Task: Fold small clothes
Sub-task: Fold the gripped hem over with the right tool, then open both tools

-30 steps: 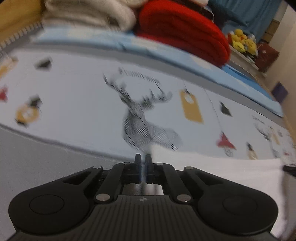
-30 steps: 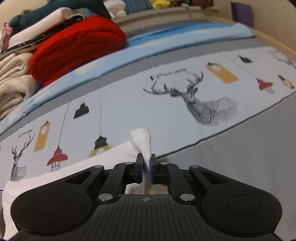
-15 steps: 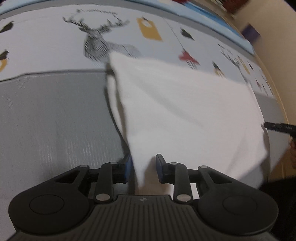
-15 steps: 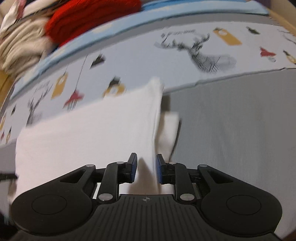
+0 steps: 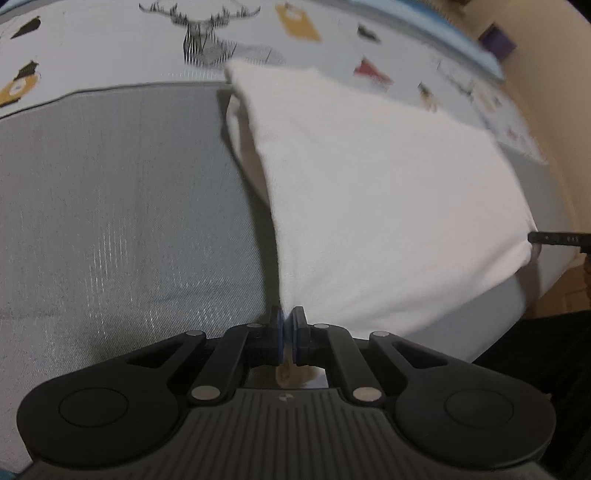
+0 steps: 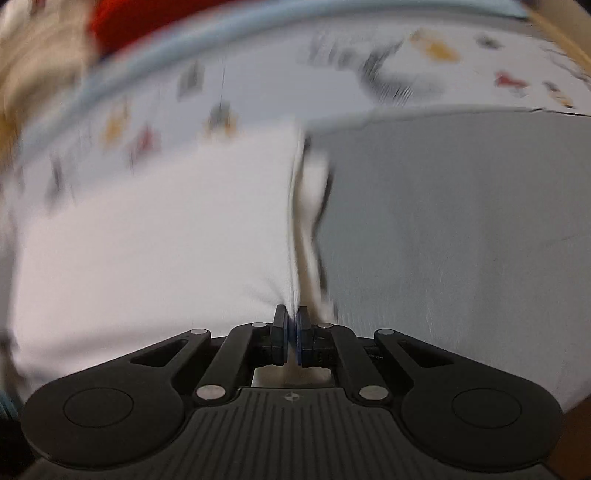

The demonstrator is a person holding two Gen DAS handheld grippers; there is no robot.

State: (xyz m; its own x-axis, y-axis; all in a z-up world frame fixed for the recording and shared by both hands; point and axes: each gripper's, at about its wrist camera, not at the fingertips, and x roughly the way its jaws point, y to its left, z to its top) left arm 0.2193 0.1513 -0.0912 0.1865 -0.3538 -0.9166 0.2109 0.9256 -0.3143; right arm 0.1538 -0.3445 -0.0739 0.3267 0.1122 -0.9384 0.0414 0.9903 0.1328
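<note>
the left claw (image 5: pixel 287 334) is closing, its pads pinched on the near left corner of the white garment (image 5: pixel 388 206); the right claw (image 6: pixel 291 341) is clamped on the garment's (image 6: pixel 155 236) near right corner; the garment lies folded over the grey sheet (image 5: pixel 122 206), its far edge reaching the deer-print cover (image 5: pixel 110 44); a red item (image 6: pixel 147 14) sits blurred at the far edge in the right wrist view.

Black ribbed gripper (image 5: pixel 287 334), blue pads, silver rivets
</note>
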